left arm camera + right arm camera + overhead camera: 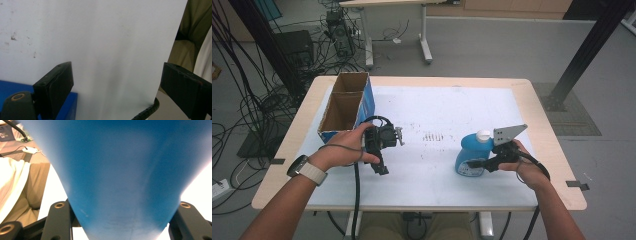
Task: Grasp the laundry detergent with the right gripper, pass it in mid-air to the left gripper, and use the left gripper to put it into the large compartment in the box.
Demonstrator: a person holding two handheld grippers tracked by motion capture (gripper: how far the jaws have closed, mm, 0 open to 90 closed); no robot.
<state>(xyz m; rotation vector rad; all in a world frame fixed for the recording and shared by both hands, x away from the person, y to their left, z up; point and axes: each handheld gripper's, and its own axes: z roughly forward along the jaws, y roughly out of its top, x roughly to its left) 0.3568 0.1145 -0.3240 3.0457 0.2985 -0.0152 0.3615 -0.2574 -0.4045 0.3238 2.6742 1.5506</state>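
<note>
A blue plastic bottle with a white cap stands on the white mat at the right. My right gripper is shut on its lower body from the near right; in the right gripper view the blue bottle sits wedged between the two black jaws of that gripper. At the left, my left gripper hovers over the mat beside the box, open with nothing between its fingers. Seen in the left gripper view, this gripper has its jaws wide apart over bare white mat.
A blue cardboard box with an open top and two compartments stands at the mat's left rear; its blue wall lies behind my left jaw. The person's trousers show past the near table edge. Cables and table legs lie beyond.
</note>
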